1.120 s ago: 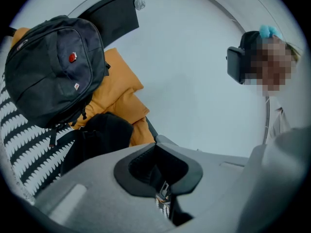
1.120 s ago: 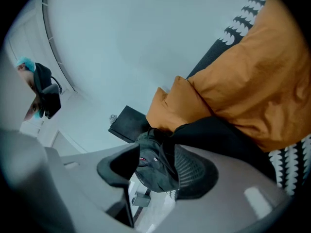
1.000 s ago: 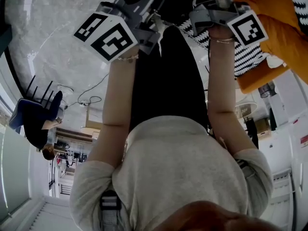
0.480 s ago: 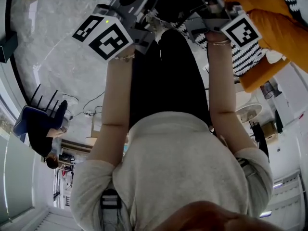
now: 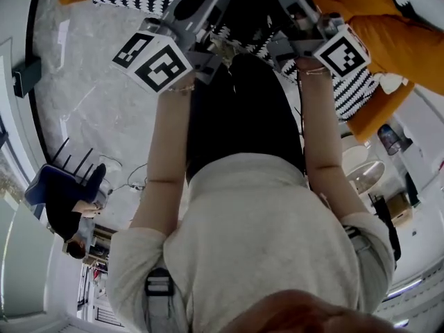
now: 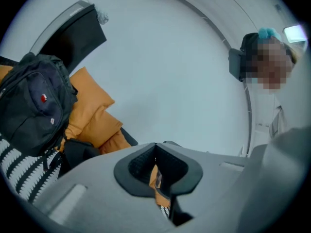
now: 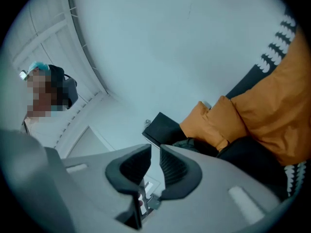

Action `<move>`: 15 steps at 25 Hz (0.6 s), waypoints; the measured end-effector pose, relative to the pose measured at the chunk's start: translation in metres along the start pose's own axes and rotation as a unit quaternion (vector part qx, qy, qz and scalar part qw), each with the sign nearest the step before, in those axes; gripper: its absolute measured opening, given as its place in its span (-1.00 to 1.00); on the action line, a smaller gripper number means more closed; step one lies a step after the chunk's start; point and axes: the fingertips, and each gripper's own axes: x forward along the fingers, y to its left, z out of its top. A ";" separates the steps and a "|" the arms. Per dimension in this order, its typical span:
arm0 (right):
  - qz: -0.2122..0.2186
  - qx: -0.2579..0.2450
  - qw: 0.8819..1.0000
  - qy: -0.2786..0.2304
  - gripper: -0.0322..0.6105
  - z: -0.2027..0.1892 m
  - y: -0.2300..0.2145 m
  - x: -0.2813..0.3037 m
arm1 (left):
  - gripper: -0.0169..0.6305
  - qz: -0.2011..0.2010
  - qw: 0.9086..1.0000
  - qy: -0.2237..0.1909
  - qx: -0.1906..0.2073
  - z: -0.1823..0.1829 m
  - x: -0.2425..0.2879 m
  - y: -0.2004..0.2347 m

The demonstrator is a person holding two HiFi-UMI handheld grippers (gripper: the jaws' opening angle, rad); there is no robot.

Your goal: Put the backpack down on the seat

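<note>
The dark backpack (image 6: 34, 106) with a small red badge stands upright on the seat, leaning on orange cushions (image 6: 90, 110) over the black-and-white striped cover (image 6: 14, 174). No gripper touches it. My left gripper (image 6: 155, 147) is shut, its tips meeting on nothing, to the right of the backpack and apart from it. My right gripper (image 7: 155, 149) has just been closing; a narrow gap remains and nothing is between the jaws. It points past an orange cushion (image 7: 272, 106). In the head view both marker cubes (image 5: 152, 61) (image 5: 340, 50) are held up in front of me.
A person sits on a dark chair (image 5: 66, 207) at the left, with cables (image 5: 132, 179) on the marble floor nearby. A round white table (image 5: 364, 175) stands at the right. A black box (image 7: 163, 127) lies beyond the right jaws. Another person stands behind, in both gripper views.
Both hands have lifted together. In the head view more of the striped seat cover shows at the top, and the seated person has slid lower in the picture.
</note>
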 end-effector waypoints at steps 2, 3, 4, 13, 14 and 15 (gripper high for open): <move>0.008 -0.011 1.000 0.005 -0.78 0.007 0.015 -0.006 | -0.93 -0.016 1.000 0.005 0.015 0.009 0.000 -0.017; 0.011 -0.017 1.000 0.010 -0.83 0.010 0.022 -0.007 | -0.92 -0.020 1.000 0.005 0.023 0.014 0.000 -0.024; 0.013 -0.023 1.000 0.015 -0.87 0.013 0.028 -0.008 | -0.92 -0.023 0.999 0.004 0.028 0.018 0.000 -0.028; 0.064 -0.088 0.993 0.039 -0.89 0.040 0.133 -0.033 | -0.93 -0.039 0.998 -0.017 0.040 0.035 -0.028 -0.098; 0.069 -0.098 0.992 0.040 -0.89 0.044 0.145 -0.032 | -0.93 -0.039 0.998 -0.023 0.044 0.042 -0.030 -0.103; 0.074 -0.105 0.991 0.040 -0.89 0.047 0.155 -0.032 | -0.93 -0.038 0.998 -0.030 0.048 0.051 -0.033 -0.109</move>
